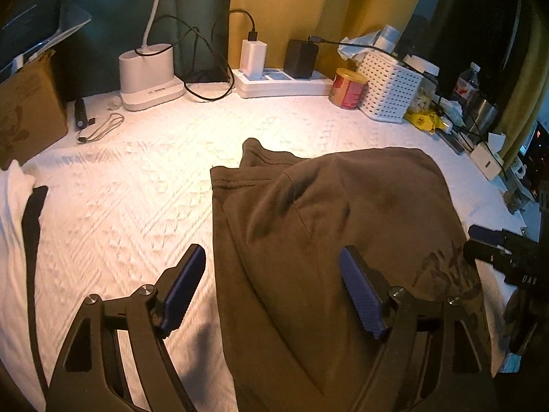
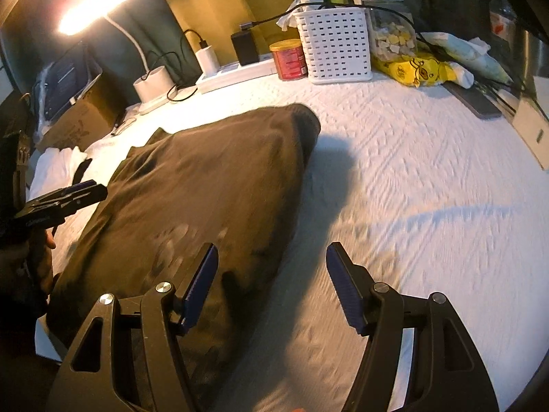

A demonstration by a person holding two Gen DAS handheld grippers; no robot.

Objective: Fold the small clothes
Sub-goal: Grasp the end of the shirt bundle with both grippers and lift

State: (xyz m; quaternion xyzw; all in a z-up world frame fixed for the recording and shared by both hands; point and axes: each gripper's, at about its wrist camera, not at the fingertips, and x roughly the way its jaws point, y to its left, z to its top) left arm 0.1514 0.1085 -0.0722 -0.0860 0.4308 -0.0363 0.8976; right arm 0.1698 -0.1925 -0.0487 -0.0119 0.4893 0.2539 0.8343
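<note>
The brown garment [image 1: 329,240] lies in the centre and lower right of the left wrist view, already doubled over itself into a rough oblong with a stitched hem showing at its upper left. By my judgement the fold is partly made; edges are uneven and it wants squaring. It is soft, matte knit with a faded print. Beneath it the tabletop [image 1: 120,206] wears a white cloth quilted in a raised zigzag. The left gripper [image 1: 274,292] and right gripper [image 2: 271,288] both have jaws spread, pinching nothing.
</note>
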